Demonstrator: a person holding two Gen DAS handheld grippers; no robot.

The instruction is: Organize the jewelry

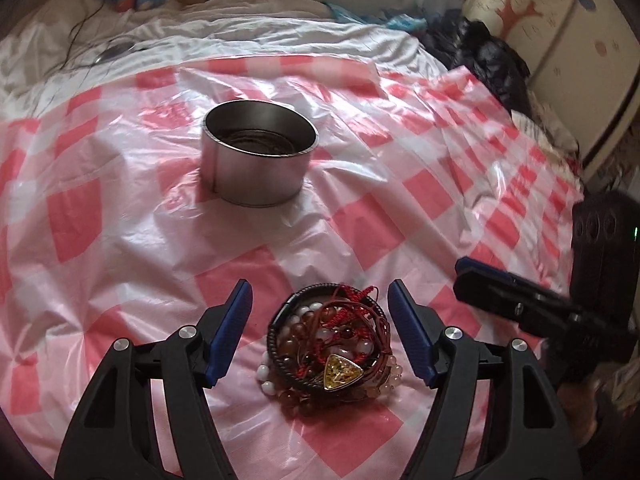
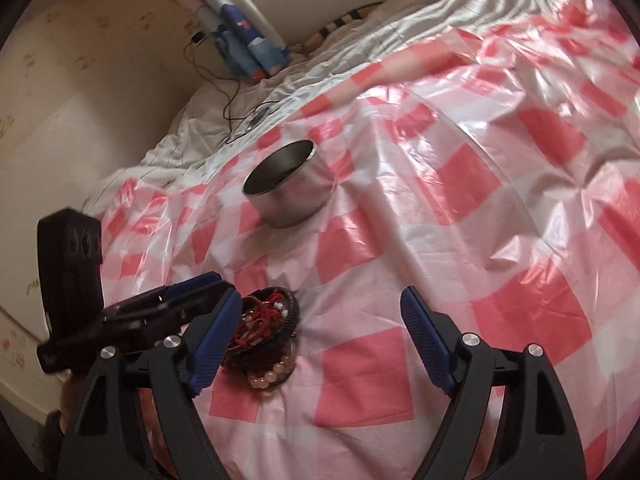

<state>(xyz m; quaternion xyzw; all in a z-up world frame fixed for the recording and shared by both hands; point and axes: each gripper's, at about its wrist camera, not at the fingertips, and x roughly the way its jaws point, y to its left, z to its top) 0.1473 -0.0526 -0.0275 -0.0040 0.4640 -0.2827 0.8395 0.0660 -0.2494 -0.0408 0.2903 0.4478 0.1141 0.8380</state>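
a big bed (image 1: 60, 40) fills the room, with a white crumpled sheet over it. on top of the sheet lies a shiny pink and white checked plastic cloth (image 1: 360, 208), likely spread there to make a clean place for sorting.

a round silver metal tin (image 1: 256, 160) stands upright and open on the cloth, out in the middle. it looks ready to take the jewelry. something dark lies in its bottom, but it is hard to tell what.

nearer than the tin, and well apart from it, sits a tangled pile of jewelry (image 1: 332, 344): brown and white bead bracelets, red cord, a dark ring band and a gold triangle charm. the pieces are knotted together, so it is hard to count them.

the left gripper (image 1: 320, 332) has its blue pads spread wide, one on each side of the pile and not touching it, as if lined up to pick it up.

the right gripper (image 2: 320, 344) is spread wide too and holds nothing. it sits to the right of the pile, and its left pad hides part of the beads.
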